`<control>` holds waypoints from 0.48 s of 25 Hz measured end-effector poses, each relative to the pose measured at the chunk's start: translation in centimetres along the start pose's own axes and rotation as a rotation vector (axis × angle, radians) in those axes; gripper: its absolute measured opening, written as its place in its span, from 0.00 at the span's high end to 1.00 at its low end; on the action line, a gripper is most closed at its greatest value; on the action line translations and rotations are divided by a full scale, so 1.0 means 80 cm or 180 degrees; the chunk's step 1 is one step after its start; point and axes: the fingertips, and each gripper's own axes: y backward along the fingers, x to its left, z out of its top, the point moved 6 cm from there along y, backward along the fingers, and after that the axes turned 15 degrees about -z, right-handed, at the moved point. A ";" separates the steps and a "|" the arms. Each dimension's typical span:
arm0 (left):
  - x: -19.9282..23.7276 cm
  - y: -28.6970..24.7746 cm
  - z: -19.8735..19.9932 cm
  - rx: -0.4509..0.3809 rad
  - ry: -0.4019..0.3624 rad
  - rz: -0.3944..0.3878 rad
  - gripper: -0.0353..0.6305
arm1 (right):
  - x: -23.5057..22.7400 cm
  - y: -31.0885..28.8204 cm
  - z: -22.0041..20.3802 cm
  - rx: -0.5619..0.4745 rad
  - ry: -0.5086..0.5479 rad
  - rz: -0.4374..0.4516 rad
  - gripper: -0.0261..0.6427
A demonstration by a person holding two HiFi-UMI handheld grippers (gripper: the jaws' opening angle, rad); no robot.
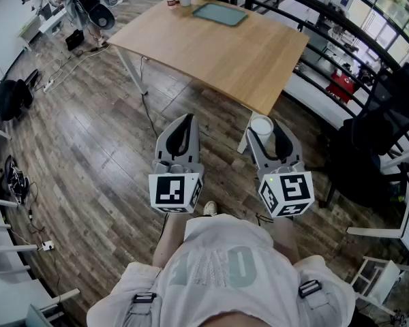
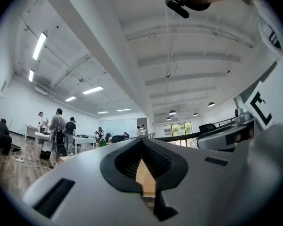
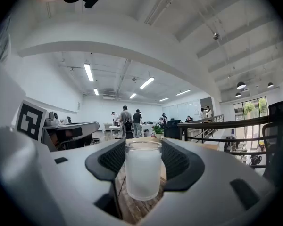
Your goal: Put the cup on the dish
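One cup (image 3: 143,169), a frosted straight-sided tumbler, is seen upright. One flat teal dish (image 1: 219,13) is laid at the far end of the single wooden tabletop (image 1: 225,56). Short of the tabletop's near corner, the left gripper (image 1: 185,120) is held with fingers closed on nothing. The right gripper (image 1: 262,125) is clamped on the cup, with a finger pressed to each side.

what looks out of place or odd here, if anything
Nothing stands out. The cup stands upright in the right gripper, held over the floor, short of the table. The dish lies flat at the table's far end. No spill or damage shows.
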 end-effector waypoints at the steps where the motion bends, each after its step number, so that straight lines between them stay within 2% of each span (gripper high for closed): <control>1: 0.004 0.001 0.001 -0.0005 0.0003 0.0002 0.93 | 0.003 -0.002 0.001 0.0006 -0.0001 0.0008 0.59; 12: 0.029 -0.005 0.002 -0.0006 0.0022 -0.0035 0.93 | 0.017 -0.022 0.001 0.0018 -0.0028 0.0004 0.60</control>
